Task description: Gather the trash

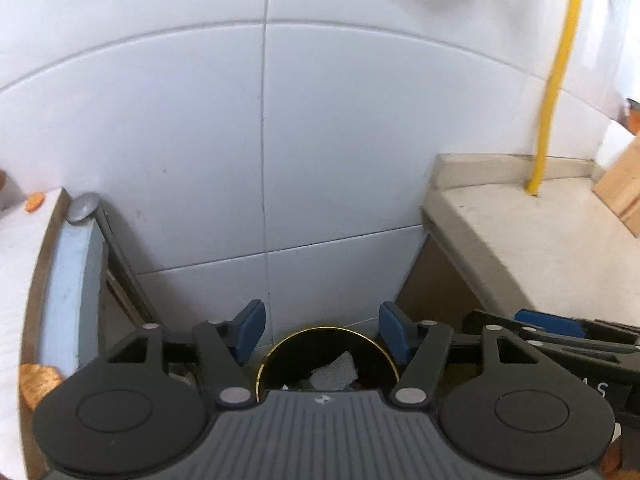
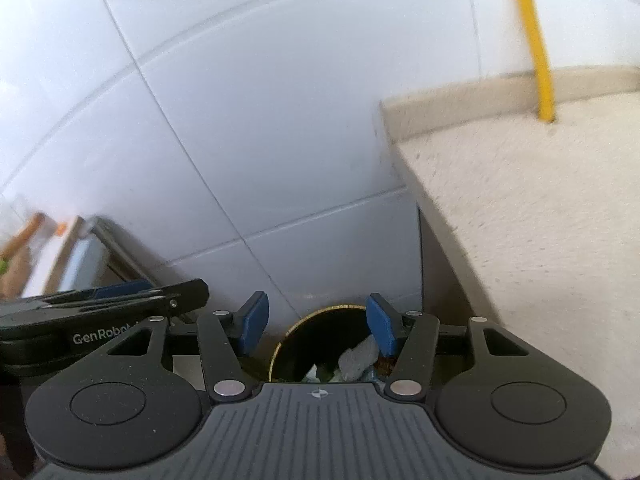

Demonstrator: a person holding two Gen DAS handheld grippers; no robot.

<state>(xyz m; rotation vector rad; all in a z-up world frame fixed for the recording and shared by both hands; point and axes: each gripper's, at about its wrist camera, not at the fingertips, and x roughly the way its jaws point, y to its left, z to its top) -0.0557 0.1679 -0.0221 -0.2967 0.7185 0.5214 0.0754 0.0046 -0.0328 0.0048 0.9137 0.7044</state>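
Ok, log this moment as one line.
left hand-held gripper: open, empty | right hand-held gripper: open, empty | both above trash bin | crumpled paper inside

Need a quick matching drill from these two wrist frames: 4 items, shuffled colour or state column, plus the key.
Items:
1. pipe
2. bin
3. left tool
4. wall tiles

Descriptions:
A. white
B. open, holding nothing
C. yellow
D. dark, gold rim, crumpled trash inside

Pairs: 1-C, 2-D, 3-B, 4-A
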